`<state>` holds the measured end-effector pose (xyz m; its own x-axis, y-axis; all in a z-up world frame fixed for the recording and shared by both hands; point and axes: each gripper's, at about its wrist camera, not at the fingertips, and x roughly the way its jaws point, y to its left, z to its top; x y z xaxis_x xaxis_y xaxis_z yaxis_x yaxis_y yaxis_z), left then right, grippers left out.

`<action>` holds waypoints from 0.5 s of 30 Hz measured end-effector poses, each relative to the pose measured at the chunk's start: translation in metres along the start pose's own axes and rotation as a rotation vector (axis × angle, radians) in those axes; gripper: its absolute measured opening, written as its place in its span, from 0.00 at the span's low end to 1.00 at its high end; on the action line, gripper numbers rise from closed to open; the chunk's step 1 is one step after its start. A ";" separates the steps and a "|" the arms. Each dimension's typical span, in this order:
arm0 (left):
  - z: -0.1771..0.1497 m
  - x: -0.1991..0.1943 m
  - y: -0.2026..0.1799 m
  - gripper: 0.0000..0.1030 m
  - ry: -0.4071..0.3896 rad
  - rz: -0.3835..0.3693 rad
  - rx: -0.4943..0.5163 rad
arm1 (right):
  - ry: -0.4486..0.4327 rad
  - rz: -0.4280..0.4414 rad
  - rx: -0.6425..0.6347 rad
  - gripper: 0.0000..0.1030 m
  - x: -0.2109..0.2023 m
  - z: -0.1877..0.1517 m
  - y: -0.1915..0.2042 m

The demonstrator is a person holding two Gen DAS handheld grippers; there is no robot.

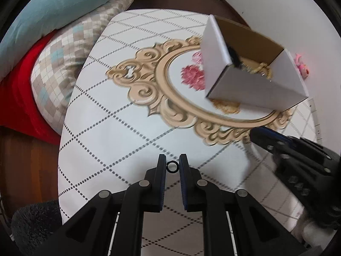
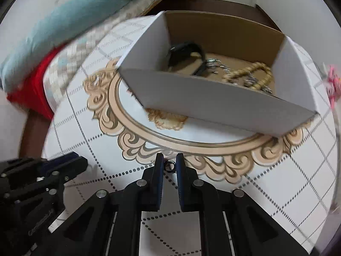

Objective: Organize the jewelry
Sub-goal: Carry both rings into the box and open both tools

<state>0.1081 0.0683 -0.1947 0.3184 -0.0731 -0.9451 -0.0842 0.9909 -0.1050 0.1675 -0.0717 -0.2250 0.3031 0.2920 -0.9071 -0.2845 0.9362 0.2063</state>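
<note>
My left gripper (image 1: pixel 172 163) is shut on a small black ring (image 1: pixel 172 167), held above the patterned tabletop. My right gripper (image 2: pixel 170 163) is shut on a small dark metal ring (image 2: pixel 170 166). A white cardboard box (image 2: pixel 213 100) with a brown inside stands ahead of both grippers; it also shows in the left wrist view (image 1: pixel 251 89). Inside it lie a black watch (image 2: pixel 185 52), a beaded gold necklace (image 2: pixel 251 74) and silver pieces. The right gripper shows at the right of the left wrist view (image 1: pixel 262 136); the left gripper shows at the lower left of the right wrist view (image 2: pixel 70 166).
The round table (image 1: pixel 102 149) has a white cloth with dotted diamonds and a gold ornament. A pink item (image 1: pixel 301 66) lies beyond the box near the table's far right edge. A bed with teal, checked and red bedding (image 1: pixel 53 49) borders the table on the left.
</note>
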 end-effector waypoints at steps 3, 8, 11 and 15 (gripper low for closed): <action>0.011 -0.017 -0.012 0.09 -0.031 -0.047 0.006 | -0.066 0.061 0.073 0.12 -0.038 0.001 -0.019; 0.048 -0.047 -0.042 0.09 -0.075 -0.166 0.018 | -0.161 0.108 0.140 0.12 -0.092 0.027 -0.048; 0.081 -0.051 -0.062 0.09 -0.083 -0.209 0.049 | -0.189 0.103 0.151 0.12 -0.102 0.054 -0.063; 0.124 -0.038 -0.078 0.11 -0.055 -0.215 0.072 | -0.112 0.120 0.155 0.12 -0.085 0.089 -0.081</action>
<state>0.2201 0.0075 -0.1120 0.3729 -0.2791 -0.8849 0.0581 0.9588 -0.2779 0.2459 -0.1550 -0.1324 0.3766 0.4150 -0.8282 -0.1837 0.9097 0.3723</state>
